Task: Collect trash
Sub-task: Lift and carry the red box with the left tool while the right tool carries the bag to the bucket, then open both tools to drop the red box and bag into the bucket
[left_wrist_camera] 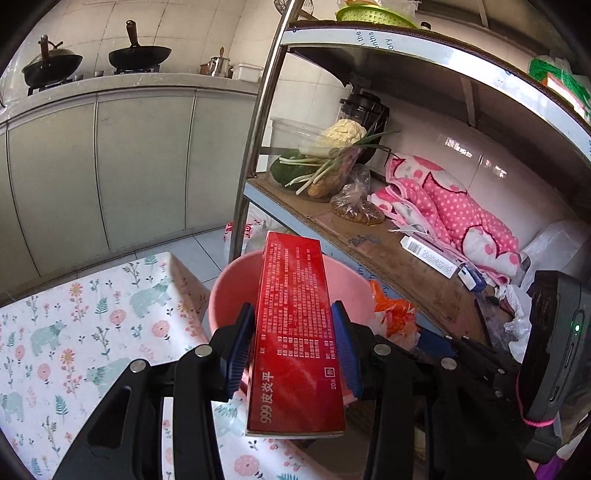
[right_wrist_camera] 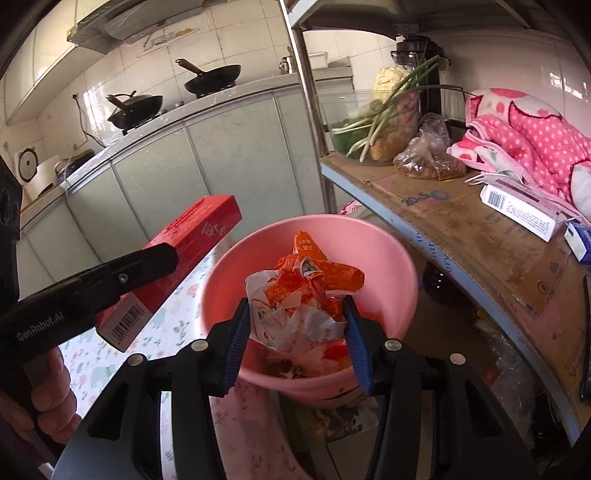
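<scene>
Below centre of the right wrist view, the right gripper (right_wrist_camera: 297, 334) pinches a crumpled orange wrapper (right_wrist_camera: 304, 291) directly over the pink bin (right_wrist_camera: 384, 258); at left, the left gripper (left_wrist_camera: 293, 345) clamps a red box (left_wrist_camera: 295, 332), long axis pointing binward.

We're in a home kitchen: woks (left_wrist_camera: 51, 66) on a stove, tiled wall (right_wrist_camera: 236, 33), cabinets (left_wrist_camera: 144, 162), shelf (left_wrist_camera: 406, 266) with scallions (left_wrist_camera: 325, 166), probably a range hood (right_wrist_camera: 110, 26) above.
</scene>
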Tool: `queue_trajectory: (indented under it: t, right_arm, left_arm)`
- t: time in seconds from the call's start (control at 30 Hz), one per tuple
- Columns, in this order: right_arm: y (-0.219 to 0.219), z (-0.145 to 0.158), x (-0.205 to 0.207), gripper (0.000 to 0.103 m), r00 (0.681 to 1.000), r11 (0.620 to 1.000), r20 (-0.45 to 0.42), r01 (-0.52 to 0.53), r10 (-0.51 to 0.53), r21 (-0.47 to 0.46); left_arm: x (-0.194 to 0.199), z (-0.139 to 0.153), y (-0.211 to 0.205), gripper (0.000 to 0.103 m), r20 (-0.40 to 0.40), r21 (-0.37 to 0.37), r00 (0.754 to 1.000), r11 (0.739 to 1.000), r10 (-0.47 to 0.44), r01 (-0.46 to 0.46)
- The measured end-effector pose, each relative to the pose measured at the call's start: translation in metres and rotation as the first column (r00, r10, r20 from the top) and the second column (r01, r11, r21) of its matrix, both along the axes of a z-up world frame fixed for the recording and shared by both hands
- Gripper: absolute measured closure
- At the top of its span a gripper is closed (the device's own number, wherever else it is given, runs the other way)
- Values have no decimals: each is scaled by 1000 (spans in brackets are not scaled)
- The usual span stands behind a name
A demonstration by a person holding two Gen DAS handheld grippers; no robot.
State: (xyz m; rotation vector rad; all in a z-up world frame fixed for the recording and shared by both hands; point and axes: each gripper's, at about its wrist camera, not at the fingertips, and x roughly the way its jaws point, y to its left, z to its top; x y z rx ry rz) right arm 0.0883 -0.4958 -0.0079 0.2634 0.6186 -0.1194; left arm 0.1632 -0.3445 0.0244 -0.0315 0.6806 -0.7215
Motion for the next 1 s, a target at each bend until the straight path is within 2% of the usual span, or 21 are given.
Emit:
queue_trajectory:
  t: [0.13,0.3,0.47,0.73,1.0]
  right_arm:
    - [-3,-8,15,53,1000,999,-12,21,-22,-27]
    - [-2,-22,27,53,999,997,-35,33,-36,-67]
    - [-6,-34,32,52,995,998,-85,48,-52,-46]
    - [-11,-35,31,45,995,997,-71,67,-69,-40]
    - [-6,-28,22,44,996,997,-56,66,-69,-47]
  left_arm:
    - [15,-13,-17,61,-24,-5,1000,1000,-4,4]
    - [24,-28,-29,61,-28,23,1000,1000,-5,5]
    - [26,-36,-34,55,-26,32,999,999,-21,22]
    - [19,-30,-32,54,-3,22,1000,999,-27,27]
    - [11,-19,-22,54,13,12,1000,1000,-14,14]
